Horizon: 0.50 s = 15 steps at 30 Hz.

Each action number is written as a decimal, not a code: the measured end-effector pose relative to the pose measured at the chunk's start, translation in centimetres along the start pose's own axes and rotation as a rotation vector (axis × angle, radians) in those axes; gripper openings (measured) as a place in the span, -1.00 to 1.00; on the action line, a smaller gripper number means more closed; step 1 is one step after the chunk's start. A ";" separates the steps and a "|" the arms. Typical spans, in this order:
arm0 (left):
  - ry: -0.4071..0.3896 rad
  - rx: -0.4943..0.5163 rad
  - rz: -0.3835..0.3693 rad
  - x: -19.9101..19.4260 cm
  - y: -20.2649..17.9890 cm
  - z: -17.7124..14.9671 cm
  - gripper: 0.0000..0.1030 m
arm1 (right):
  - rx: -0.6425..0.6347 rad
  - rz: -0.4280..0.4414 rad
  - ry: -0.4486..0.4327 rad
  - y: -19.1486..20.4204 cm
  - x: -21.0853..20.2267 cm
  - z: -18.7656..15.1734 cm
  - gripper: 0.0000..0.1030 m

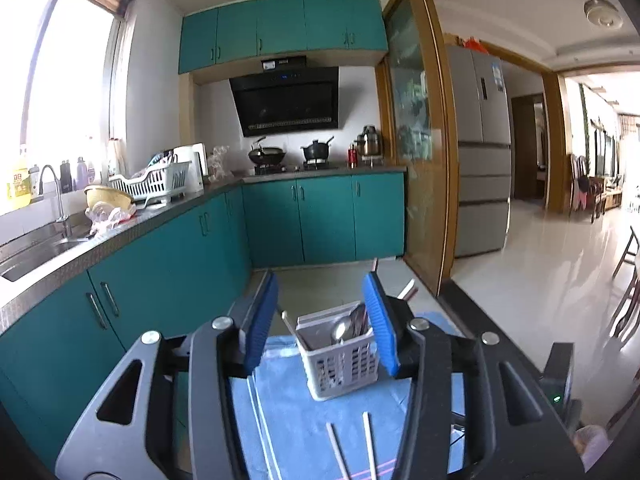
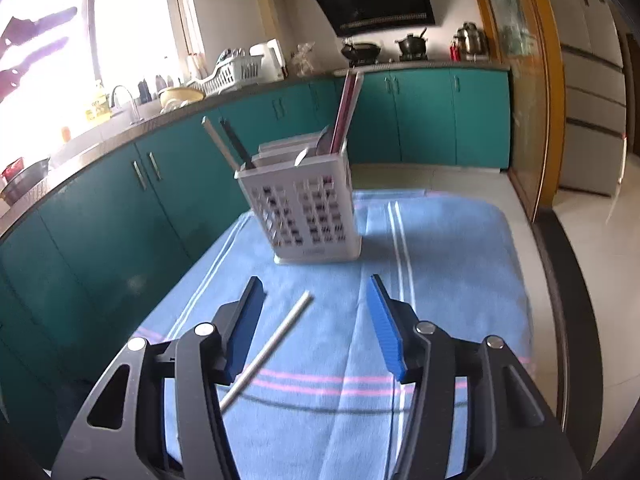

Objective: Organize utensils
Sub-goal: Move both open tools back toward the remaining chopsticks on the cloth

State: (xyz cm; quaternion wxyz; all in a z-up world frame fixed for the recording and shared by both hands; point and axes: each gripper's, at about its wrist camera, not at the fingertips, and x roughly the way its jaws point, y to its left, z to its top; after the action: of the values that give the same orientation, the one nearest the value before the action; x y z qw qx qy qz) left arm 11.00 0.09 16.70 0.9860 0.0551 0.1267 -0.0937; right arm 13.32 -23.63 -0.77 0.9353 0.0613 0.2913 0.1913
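A white slotted utensil holder (image 2: 304, 208) stands on a blue striped cloth (image 2: 440, 260). It holds spoons (image 2: 320, 140), a pale and a dark chopstick (image 2: 228, 144) and red chopsticks (image 2: 346, 112). One white chopstick (image 2: 276, 340) lies on the cloth between the fingers of my right gripper (image 2: 315, 280), nearer the left pad and untouched; that gripper is open. My left gripper (image 1: 321, 280) is open and holds nothing. The holder (image 1: 340, 360) shows beyond its fingers. Two white chopsticks (image 1: 370, 444) lie on the cloth below it.
Teal cabinets (image 1: 160, 280) run along the left under a counter with a sink (image 1: 36, 256) and a dish rack (image 1: 152, 184). A stove with pots (image 1: 288, 156) is at the back. A glass sliding door (image 1: 416, 160) and the table's black edge (image 2: 560, 280) are on the right.
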 end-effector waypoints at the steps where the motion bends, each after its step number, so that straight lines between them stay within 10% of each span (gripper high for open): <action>1: 0.017 -0.016 -0.010 0.5 0.2 -0.7 -0.13 | -0.003 0.000 0.015 0.0 0.2 -0.4 0.03; 15: 0.132 -0.112 0.043 4.5 4.5 -4.7 -0.06 | -0.050 0.025 0.089 0.5 5.8 -0.7 0.13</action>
State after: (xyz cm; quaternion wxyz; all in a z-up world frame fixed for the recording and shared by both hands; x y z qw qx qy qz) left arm 15.01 4.31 11.36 0.9788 0.0086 0.1951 -0.0616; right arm 17.10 -20.89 -4.25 0.9201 0.0330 0.3271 0.2128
